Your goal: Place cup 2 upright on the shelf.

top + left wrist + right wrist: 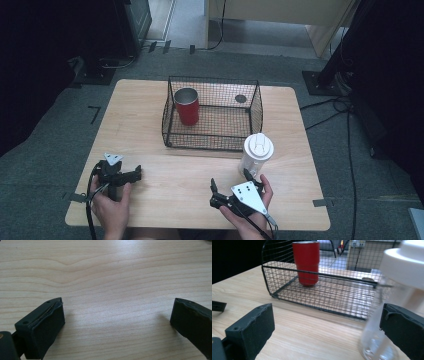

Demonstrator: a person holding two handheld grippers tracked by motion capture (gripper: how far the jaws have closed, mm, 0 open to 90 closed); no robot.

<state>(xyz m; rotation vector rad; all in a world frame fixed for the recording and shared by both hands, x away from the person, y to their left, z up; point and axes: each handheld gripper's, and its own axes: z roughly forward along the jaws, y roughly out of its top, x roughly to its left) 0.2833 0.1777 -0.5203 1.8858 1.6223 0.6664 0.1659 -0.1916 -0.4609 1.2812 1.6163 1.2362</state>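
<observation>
Reaching for the clear bottle [255,157], upright just in front of the wire basket [212,136]: right gripper [234,183] spread wide beside it, nothing held. Red cup [187,106] already inside the basket. Left gripper [131,174] wide, idle. Grasp and placing remain.

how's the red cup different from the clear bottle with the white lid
The red cup is opaque and open-topped; the clear bottle is see-through and capped with a white lid. The cup stands inside the wire basket; the bottle stands outside it on the table, near the right gripper. Both stand upright.
</observation>
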